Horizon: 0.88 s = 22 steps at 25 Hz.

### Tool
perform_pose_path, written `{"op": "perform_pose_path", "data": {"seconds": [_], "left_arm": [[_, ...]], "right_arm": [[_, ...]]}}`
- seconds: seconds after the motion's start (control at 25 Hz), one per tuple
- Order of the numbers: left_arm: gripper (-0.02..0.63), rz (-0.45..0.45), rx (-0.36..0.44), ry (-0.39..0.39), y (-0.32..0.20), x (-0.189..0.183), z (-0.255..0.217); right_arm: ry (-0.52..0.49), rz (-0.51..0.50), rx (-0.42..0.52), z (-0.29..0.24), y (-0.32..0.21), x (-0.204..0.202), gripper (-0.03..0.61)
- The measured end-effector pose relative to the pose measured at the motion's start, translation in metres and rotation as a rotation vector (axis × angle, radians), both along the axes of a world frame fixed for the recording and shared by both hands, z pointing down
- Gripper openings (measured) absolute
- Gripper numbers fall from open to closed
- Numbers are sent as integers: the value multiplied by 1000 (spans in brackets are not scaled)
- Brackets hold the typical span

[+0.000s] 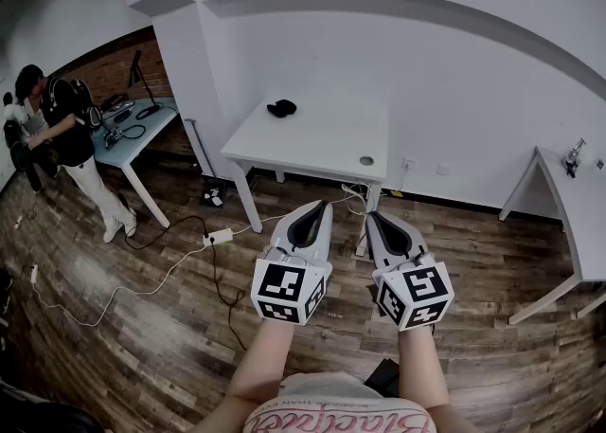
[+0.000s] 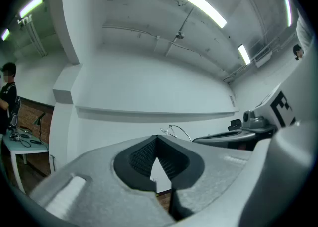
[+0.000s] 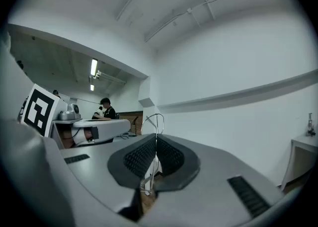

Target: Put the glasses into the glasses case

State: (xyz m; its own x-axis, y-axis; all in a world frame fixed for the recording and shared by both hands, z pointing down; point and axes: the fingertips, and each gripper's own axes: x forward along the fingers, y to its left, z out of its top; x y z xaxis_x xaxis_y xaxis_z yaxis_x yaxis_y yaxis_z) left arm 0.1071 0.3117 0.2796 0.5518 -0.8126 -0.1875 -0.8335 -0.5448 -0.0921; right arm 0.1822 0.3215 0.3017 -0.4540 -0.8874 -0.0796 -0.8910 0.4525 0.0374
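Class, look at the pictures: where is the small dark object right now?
In the head view the small dark object lies on the white table, near its far left corner, well away from the round fitting at the near right.

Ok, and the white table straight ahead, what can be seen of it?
The white table has a plain rectangular top with a smooth, matte look, on slim white legs. It stands on the wood-plank floor close to the white wall. A small dark object, too distant to identify, lies near its far edge, and a small round thing sits by its near right corner. Loose cables lie by the front right leg.
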Motion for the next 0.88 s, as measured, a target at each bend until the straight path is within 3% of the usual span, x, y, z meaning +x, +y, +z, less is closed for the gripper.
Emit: {"op": "perform_pose_path", "data": {"seconds": [0.88], "left_arm": [[5,-78,-35,30,11,51,20]], "right_arm": [[-18,-81,-43,17,14,48,14]]}}
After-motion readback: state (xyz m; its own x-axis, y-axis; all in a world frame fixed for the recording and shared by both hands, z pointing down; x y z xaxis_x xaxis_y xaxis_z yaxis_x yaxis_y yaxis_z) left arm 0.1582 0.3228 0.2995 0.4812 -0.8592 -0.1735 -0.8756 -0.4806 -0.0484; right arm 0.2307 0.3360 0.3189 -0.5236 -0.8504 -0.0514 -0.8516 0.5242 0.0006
